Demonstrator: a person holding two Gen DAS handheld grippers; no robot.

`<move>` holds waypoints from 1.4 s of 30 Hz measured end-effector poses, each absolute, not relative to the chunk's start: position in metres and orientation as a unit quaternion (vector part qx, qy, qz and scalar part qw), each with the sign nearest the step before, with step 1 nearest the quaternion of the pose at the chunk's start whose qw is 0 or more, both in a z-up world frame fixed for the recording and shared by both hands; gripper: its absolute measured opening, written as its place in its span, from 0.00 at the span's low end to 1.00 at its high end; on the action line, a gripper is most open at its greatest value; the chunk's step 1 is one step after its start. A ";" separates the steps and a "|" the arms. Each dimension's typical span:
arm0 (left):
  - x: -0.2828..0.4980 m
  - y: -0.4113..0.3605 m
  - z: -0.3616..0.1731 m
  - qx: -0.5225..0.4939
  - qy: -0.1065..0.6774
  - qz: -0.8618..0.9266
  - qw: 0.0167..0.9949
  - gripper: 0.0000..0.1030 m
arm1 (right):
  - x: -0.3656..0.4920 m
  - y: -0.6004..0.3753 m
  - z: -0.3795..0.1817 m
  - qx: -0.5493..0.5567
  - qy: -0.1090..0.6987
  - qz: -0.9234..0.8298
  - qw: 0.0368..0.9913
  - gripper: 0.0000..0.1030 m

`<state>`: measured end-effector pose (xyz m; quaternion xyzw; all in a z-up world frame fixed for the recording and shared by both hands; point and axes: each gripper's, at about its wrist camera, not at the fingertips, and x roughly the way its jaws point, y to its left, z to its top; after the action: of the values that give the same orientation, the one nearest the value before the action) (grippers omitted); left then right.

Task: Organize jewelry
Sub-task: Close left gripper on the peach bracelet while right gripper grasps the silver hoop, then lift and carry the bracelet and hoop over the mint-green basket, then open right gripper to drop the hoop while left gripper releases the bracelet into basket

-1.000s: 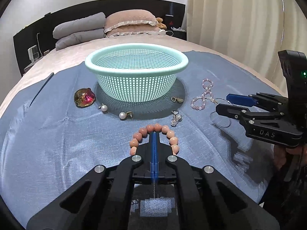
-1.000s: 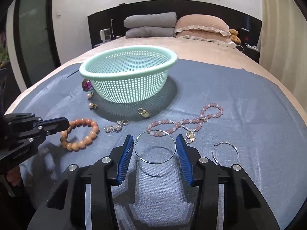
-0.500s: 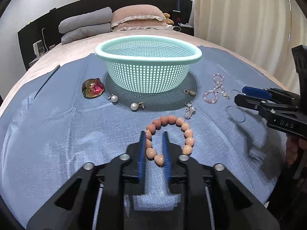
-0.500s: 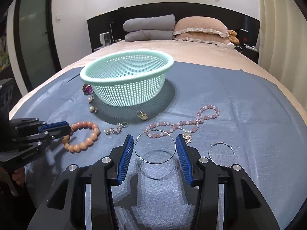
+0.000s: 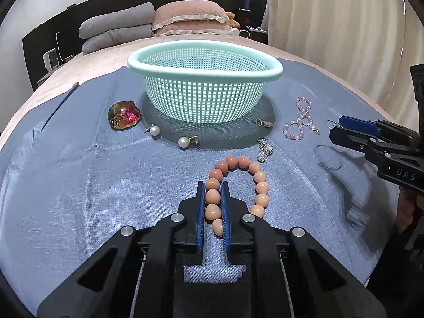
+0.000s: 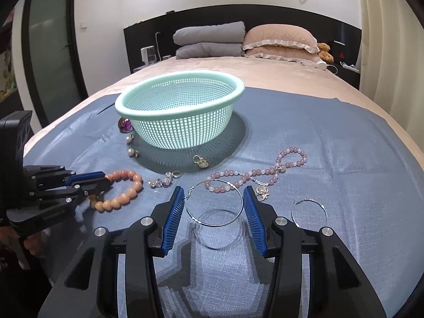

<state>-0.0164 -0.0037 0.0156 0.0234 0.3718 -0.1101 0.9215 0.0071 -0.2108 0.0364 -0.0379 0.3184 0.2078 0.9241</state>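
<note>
Bedroom, blue cloth (image 6: 331, 137) spread over the bed: both grippers settling on jewelry.

Low in the left wrist view, the round-beaded peach bracelet (image 5: 239, 185) lies on the cloth, its left strand between the narrowly parted fingers of the left gripper (image 5: 213, 185), apparently not yet pinched. Centre-low in the right wrist view, the right gripper (image 6: 214, 204) is spread wide around the thin silver hoop earring (image 6: 214, 202), which seems raised above its shadow, though the grip is unclear. Close squarely on one bead, lift straight, then carry to the mint green plastic mesh basket (image 6: 180, 116) above centre.
</note>
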 end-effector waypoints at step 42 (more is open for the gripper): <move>0.168 -0.006 0.095 0.075 0.435 -0.148 0.885 0.12 | 0.172 -0.112 0.075 -0.168 0.379 0.261 0.872 0.42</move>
<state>0.1677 -0.0063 0.0951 0.0748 0.4351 -0.1481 0.8850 0.1722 -0.1119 0.0748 -0.1682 0.3789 0.2605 0.8719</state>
